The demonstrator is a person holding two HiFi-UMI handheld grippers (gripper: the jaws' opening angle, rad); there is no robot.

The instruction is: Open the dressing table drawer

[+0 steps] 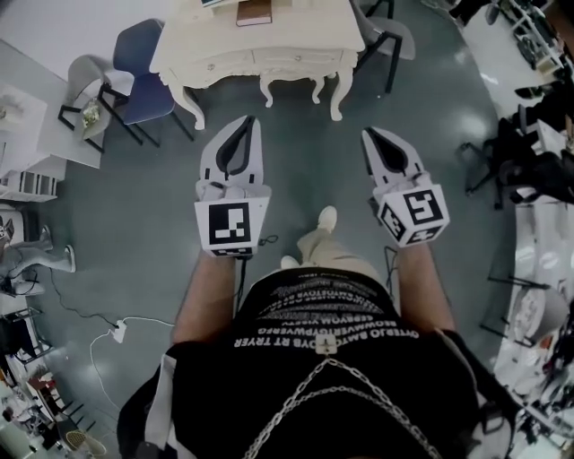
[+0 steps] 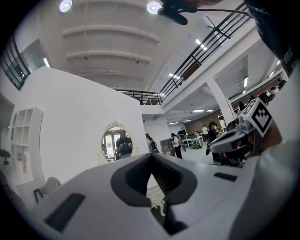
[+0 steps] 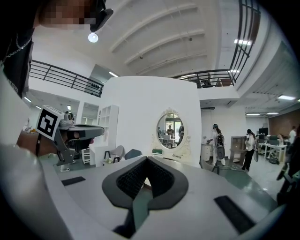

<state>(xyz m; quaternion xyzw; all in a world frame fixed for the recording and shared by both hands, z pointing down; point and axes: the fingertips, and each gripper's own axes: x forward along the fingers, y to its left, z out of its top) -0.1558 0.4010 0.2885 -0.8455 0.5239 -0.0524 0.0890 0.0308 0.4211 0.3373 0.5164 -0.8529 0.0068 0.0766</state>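
The dressing table (image 1: 296, 27) stands at twelve o'clock with its drawer (image 1: 285, 59) in the front rail, well apart from the left gripper (image 1: 247, 122) and right gripper (image 1: 369, 133), both closed on nothing, so walk closer first, then part one claw level with the drawer front
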